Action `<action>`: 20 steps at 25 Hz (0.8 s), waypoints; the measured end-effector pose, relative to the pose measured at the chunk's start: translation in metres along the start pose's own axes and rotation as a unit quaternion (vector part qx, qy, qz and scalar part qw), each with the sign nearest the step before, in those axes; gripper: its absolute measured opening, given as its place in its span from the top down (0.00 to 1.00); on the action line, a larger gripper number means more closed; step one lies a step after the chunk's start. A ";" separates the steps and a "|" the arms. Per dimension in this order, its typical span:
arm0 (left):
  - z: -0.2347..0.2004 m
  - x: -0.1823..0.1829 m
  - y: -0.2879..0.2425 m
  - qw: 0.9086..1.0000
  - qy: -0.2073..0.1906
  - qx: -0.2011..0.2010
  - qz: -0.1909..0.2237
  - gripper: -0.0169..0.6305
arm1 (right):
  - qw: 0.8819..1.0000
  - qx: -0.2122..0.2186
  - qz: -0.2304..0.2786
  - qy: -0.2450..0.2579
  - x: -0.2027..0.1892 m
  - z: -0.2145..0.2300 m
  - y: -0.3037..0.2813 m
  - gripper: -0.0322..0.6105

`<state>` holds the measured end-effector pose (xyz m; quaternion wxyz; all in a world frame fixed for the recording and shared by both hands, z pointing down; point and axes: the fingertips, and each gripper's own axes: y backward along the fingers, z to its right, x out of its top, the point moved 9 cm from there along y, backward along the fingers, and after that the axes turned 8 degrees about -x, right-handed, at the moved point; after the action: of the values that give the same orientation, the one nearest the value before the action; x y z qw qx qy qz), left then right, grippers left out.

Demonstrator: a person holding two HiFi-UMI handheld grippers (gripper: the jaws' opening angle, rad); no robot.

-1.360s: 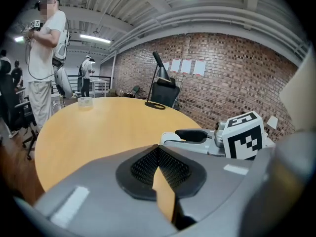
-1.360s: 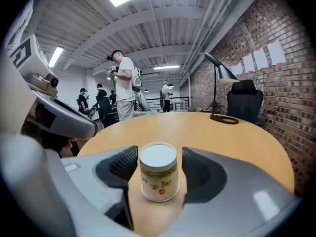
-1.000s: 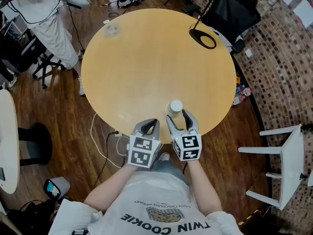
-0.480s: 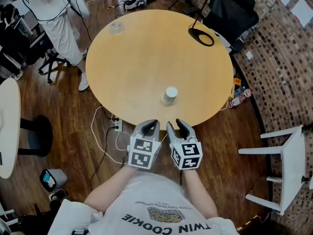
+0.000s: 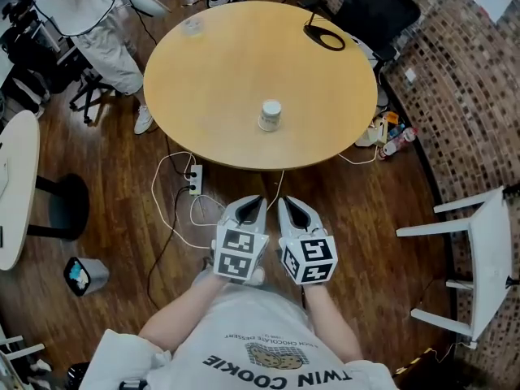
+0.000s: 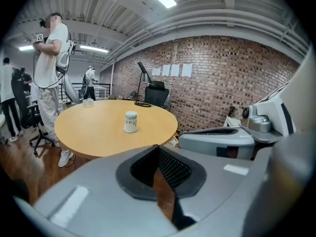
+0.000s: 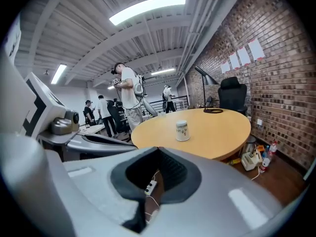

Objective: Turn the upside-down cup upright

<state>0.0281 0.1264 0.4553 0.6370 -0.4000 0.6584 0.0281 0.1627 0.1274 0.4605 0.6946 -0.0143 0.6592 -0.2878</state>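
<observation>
A white paper cup (image 5: 270,114) with green print stands alone near the front of the round wooden table (image 5: 211,80). It also shows in the left gripper view as the cup (image 6: 131,121) and in the right gripper view as the cup (image 7: 182,131). Whether its mouth faces up I cannot tell. My left gripper (image 5: 249,207) and right gripper (image 5: 290,208) hang side by side over the floor, well short of the table edge and apart from the cup. The left gripper (image 6: 158,147) is shut and empty. The right gripper (image 7: 158,149) has just been closing with nothing between its jaws and is now shut.
A black lamp base ring (image 5: 324,36) and a small clear container (image 5: 192,27) sit at the table's far side. A person (image 5: 89,15) stands at the far left. A power strip with cables (image 5: 193,181) lies on the floor under the table edge. A white chair (image 5: 479,250) stands right.
Both grippers have drawn back from the table's front edge. The right gripper stood open around the cup a second ago; now it is shut and away from it. The cup stays on the table.
</observation>
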 end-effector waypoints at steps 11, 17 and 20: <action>0.048 -0.017 0.056 1.000 -0.019 0.021 0.008 0.97 | 1.000 0.014 0.004 -0.025 -0.018 -0.024 0.055 0.95; 0.042 -0.025 0.069 1.000 -0.011 0.027 0.002 0.97 | 1.000 0.015 0.009 -0.011 -0.014 -0.041 0.055 0.95; 0.040 -0.024 0.066 1.000 -0.009 0.026 0.004 0.97 | 1.000 0.014 0.004 -0.017 -0.016 -0.040 0.055 0.95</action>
<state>0.0203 0.2053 0.4373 0.6530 -0.3807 0.6545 0.0170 0.1475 0.1944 0.4483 0.7066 -0.0066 0.6436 -0.2941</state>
